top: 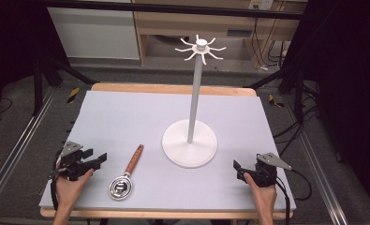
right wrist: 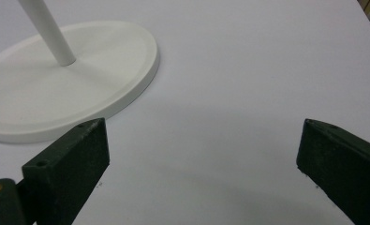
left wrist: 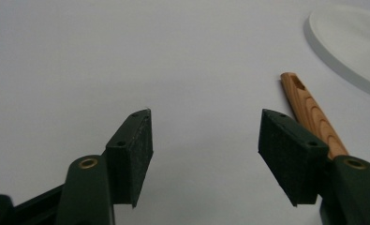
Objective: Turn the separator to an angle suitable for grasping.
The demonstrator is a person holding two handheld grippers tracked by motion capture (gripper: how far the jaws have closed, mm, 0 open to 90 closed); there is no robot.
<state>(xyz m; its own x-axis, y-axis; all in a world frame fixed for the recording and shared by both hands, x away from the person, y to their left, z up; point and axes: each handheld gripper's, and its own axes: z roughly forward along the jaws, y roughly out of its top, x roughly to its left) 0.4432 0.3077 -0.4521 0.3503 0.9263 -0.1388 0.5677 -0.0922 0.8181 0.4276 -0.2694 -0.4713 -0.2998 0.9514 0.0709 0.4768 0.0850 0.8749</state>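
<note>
Left tongs (top: pixel 99 158): spread, nothing between the jaws; I hold them low over the left front of the bench (top: pixel 126 112), pointed right toward the strainer. In the left gripper view (left wrist: pixel 205 140) the gap between the jaws shows bare bench surface.
Strainer (top: pixel 125 174): a small metal-bowled utensil with a wooden handle (top: pixel 134 159), lying flat on the bench just right of my left tongs. Bowl toward the front edge, handle angled up and right toward the stand. In the left gripper view the handle (left wrist: pixel 311 110) lies beside the right-hand jaw, outside the gap, with a hanging hole at its far end.
Stand (top: pixel 190 143): white round base near mid-bench, upright pole, a ring of hooks (top: pixel 200 48) at the top. Every hook looks bare.
Right tongs (top: pixel 236 169): spread, holding nothing; at the right front of the bench, pointed left at the base, which lies near in the right gripper view (right wrist: pixel 79 89).
Progress: my judgement, the job is to hang the strainer on a hook. Nothing done yet; strainer not grasped or lifted.
Remaining: close on the handle, raise it, thread the hole over a hook, release.
</note>
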